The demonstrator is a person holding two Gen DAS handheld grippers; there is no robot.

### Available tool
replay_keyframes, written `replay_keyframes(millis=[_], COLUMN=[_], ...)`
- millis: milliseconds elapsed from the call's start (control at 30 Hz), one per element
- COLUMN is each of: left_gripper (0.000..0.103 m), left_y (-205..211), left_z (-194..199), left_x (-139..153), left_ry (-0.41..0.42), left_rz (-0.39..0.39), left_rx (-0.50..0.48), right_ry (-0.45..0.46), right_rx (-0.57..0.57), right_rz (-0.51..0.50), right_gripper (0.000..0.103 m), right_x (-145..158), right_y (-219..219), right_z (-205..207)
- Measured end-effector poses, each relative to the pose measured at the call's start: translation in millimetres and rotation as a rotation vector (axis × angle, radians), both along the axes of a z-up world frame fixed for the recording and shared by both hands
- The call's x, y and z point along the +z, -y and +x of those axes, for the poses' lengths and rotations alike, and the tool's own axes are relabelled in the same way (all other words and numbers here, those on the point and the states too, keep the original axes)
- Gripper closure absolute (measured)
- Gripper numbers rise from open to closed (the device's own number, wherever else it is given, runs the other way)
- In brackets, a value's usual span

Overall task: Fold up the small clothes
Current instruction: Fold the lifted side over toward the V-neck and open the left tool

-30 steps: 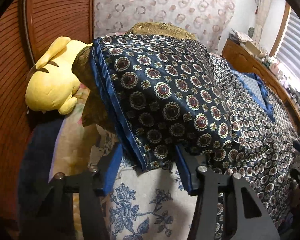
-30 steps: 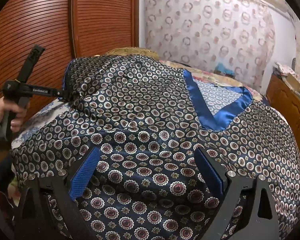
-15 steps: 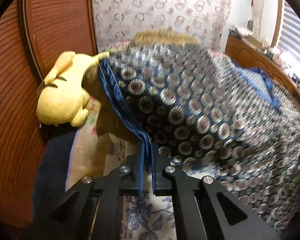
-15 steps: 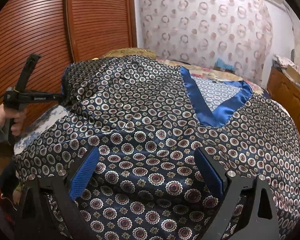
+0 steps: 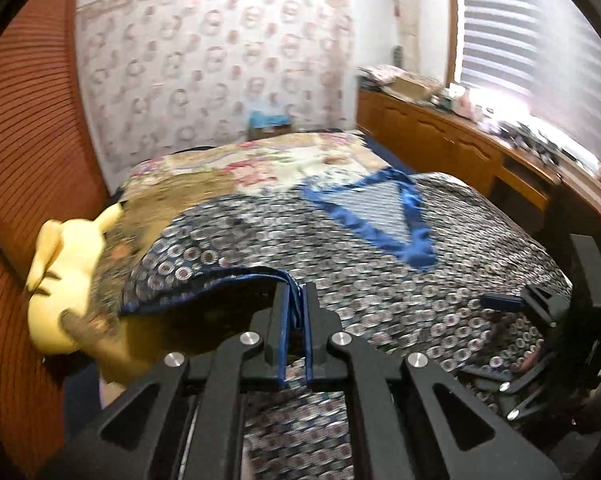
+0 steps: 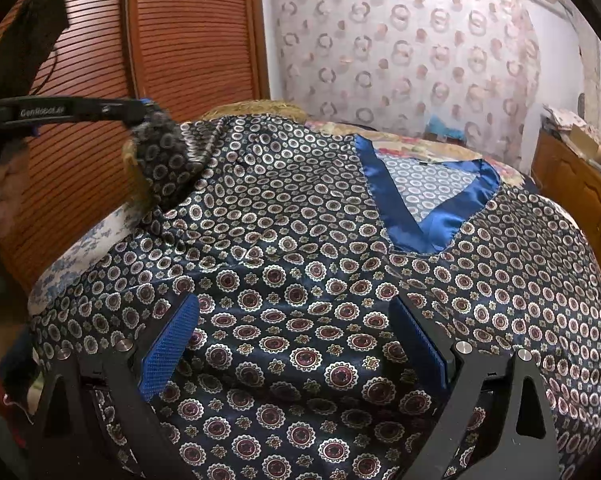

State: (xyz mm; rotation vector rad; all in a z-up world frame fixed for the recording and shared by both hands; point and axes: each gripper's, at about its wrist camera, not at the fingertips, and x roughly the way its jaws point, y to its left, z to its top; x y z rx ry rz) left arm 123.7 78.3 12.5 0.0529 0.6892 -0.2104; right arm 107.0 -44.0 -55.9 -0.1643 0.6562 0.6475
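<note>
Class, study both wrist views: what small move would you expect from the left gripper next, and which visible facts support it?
Probably carry the pinched sleeve edge inward across the patterned top toward the blue neckline. The left gripper is shut on that blue-trimmed edge and holds it off the bed, while the right gripper hovers open over the body.

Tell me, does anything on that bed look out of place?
Only the yellow plush toy stands out: it lies at the bed's edge, partly under the patterned shirt, whose corner the left tongs grip above it. No damage shows.
</note>
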Motion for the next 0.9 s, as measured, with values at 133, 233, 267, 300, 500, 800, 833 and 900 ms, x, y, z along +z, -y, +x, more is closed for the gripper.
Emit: replay_keyframes(millis=[133, 233, 267, 300, 500, 800, 833, 900], left_gripper=[0.093, 0.085, 0.081, 0.077, 0.041, 0.041, 0.041, 0.041], left_y=[10, 6, 2, -2, -30, -71, -74, -79], left_z=[-6, -15, -18, -22, -39, -32, -32, -30], left_x=[3, 5, 5, 3, -24, -97, -102, -114], left_ry=[0.007, -0.002, -0.005, -0.005, -0.024, -0.180, -0.192, -0.219], left_rz=[-0.009, -0.029, -0.022, -0.023, -0.042, -0.017, -0.010, -0.009], left_rx=[-0.025, -0.022, -0.004, 0.011, 0.102, 0.219, 0.232, 0.251], right_ry=[-0.007, -0.013, -0.014, -0.014, -0.015, -0.013, -0.012, -0.001], right_rx=[-0.006, -0.008, -0.008, -0.008, -0.008, 0.003, 0.011, 0.030], right_rz=[0.018, 0.027, 0.029, 0.029, 0.027, 0.010, 0.003, -0.010], right_gripper=[0.006, 0.006, 0.006, 0.006, 0.006, 0.006, 0.006, 0.006], right_x=[0, 0, 0, 0, 0, -1, -1, 1], right_y=[4, 6, 6, 6, 6, 3, 2, 0], right_z=[1, 2, 2, 2, 2, 1, 1, -3])
